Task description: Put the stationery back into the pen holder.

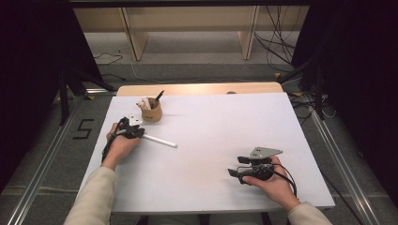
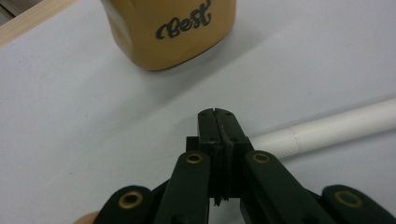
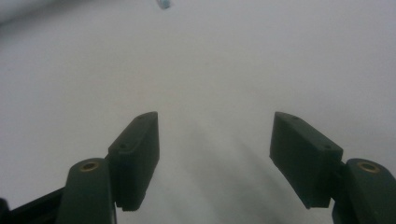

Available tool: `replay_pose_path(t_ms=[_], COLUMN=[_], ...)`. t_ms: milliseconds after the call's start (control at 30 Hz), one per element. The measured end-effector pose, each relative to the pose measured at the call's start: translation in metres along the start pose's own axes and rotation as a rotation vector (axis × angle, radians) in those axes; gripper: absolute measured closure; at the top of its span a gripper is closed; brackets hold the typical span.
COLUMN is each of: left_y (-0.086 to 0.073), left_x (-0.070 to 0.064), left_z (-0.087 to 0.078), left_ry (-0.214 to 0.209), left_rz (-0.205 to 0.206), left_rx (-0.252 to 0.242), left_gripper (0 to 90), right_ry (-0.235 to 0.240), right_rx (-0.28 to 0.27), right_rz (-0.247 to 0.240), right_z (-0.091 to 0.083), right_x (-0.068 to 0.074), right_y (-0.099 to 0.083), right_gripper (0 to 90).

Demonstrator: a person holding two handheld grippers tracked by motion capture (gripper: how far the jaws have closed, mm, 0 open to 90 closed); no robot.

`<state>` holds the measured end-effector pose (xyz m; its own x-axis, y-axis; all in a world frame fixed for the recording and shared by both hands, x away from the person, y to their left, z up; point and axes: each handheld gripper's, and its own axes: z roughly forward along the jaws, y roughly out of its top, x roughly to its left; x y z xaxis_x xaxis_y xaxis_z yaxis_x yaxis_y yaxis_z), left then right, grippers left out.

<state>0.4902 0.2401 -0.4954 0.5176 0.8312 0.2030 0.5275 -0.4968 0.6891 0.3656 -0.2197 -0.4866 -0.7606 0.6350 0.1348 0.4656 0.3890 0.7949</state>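
Note:
A white pen (image 1: pixel 159 140) lies on the white table top (image 1: pixel 225 117), pointing right from my left gripper (image 1: pixel 137 132). In the left gripper view the black jaws of the left gripper (image 2: pixel 215 112) are pressed together with nothing between them. The pen (image 2: pixel 336 128) comes out from behind the right jaw, and whether it touches that jaw I cannot tell. A tan cup (image 1: pixel 151 112) holding pens stands just beyond the left gripper; it reads "Best" (image 2: pixel 173 32). My right gripper (image 1: pixel 231 172) rests at the front right, jaws wide open (image 3: pixel 215 135) over bare table.
A wooden strip (image 1: pixel 197 88) runs along the table's far edge. Beyond it are a floor, wooden shelf legs (image 1: pixel 137 44) and cables (image 1: pixel 279 42). Black stands (image 1: pixel 63 93) flank the table. A small pale blue thing (image 3: pixel 164 3) sits at the top edge of the right gripper view.

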Motion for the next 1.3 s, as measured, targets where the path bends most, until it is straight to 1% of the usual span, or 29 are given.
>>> replay_pose_path(t_ms=[67,100,133,233,300,400,467,500,600,733,800,867,900,1000,1033,1100,1233,1300], left_y=[0.001,0.002,0.003,0.006,0.007,0.009,0.011,0.012,0.014,0.014,0.014,0.013,0.013,0.014,0.014,0.013,0.007,0.003], left_x=[-0.004,-0.007,-0.010,-0.019,-0.025,-0.035,-0.041,-0.043,-0.050,-0.055,-0.055,-0.054,-0.053,-0.051,-0.050,-0.051,-0.055,-0.058], left_z=[0.000,0.000,0.000,0.001,0.000,0.000,0.000,0.000,0.001,0.001,0.001,0.000,-0.001,-0.009,-0.013,-0.023,-0.042,-0.051], left_ry=[-0.013,-0.020,-0.024,-0.029,-0.032,-0.058,-0.067,-0.069,-0.074,-0.076,-0.074,-0.054,-0.048,-0.003,0.005,0.018,0.022,0.016], left_rz=[0.011,0.013,0.024,0.045,0.054,0.061,0.067,0.080,0.084,0.092,0.087,0.076,0.063,0.049,0.030,0.012,-0.048,-0.081], left_rx=[-0.004,-0.008,-0.011,-0.016,-0.020,-0.031,-0.038,-0.036,-0.047,-0.054,-0.058,-0.077,-0.090,-0.124,-0.141,-0.156,-0.196,-0.203], left_gripper=[89.8,89.8,89.8,89.8,89.8,89.7,89.8,89.7,89.7,89.8,89.7,89.7,89.7,89.5,89.5,86.6,79.6,75.5], right_ry=[0.001,0.001,0.001,0.001,0.002,0.002,0.003,0.003,0.005,0.006,0.006,0.003,0.003,0.005,0.004,0.000,-0.001,0.006], right_rx=[0.001,0.000,0.000,0.001,0.002,0.004,0.003,0.004,0.005,0.008,0.009,0.006,0.004,-0.002,-0.005,-0.007,-0.010,-0.008], right_rz=[-0.003,0.002,0.002,0.000,0.000,-0.004,-0.002,0.000,-0.005,-0.008,-0.010,-0.012,-0.013,-0.032,-0.040,-0.071,-0.117,-0.132], right_z=[0.000,0.000,0.000,0.000,0.000,0.000,0.001,0.001,0.002,0.002,0.003,0.004,0.005,0.010,0.012,0.018,0.032,0.040], right_x=[0.000,0.000,0.000,0.000,0.000,0.001,0.001,0.001,0.002,0.002,0.002,0.002,0.003,0.005,0.005,0.007,0.012,0.015], right_y=[0.000,0.000,0.000,0.000,0.000,0.000,0.000,0.000,0.000,0.000,0.000,0.001,0.001,0.004,0.006,0.010,0.020,0.025], right_gripper=[33.5,33.5,33.5,33.6,33.6,33.6,33.6,33.6,33.6,33.6,33.6,33.5,33.6,34.1,34.2,35.7,36.5,38.1])
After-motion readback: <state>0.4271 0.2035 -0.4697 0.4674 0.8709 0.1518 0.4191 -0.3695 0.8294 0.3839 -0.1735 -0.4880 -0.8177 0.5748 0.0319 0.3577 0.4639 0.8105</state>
